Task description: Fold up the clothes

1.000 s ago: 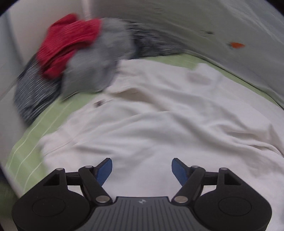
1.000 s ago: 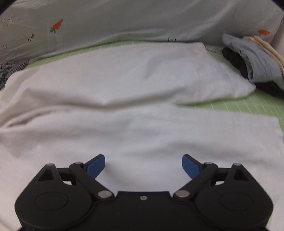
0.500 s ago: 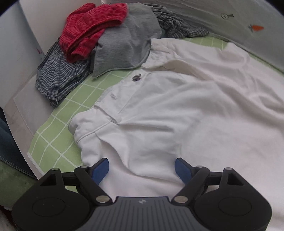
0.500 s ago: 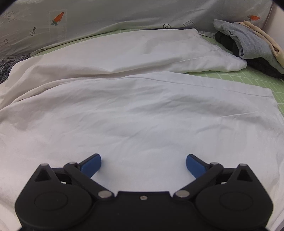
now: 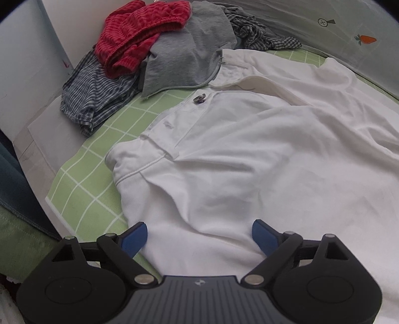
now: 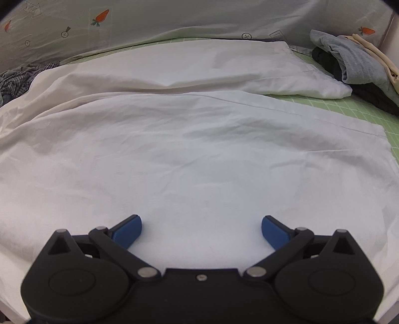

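White trousers (image 5: 249, 159) lie spread on a green checked mat (image 5: 82, 189); the waistband with a metal button (image 5: 200, 98) is at the left. My left gripper (image 5: 199, 236) hovers just above the near waist area, its jaws still opening, blue pads apart with only flat cloth beneath them. The two trouser legs (image 6: 199, 149) stretch away to the right in the right wrist view, the far one folded over. My right gripper (image 6: 201, 230) hangs open over the near leg, holding nothing.
A heap of unfolded clothes sits at the back left: red knit (image 5: 139, 32), grey garment (image 5: 189, 54), striped shirt (image 5: 94, 97). Folded grey, black and cream clothes (image 6: 354, 64) are stacked at the back right. A carrot-print sheet (image 6: 174, 17) rises behind the mat.
The left gripper moved towards the near waist of the trousers and its jaws widened. The right gripper slid along the near leg and its jaws opened a little wider.
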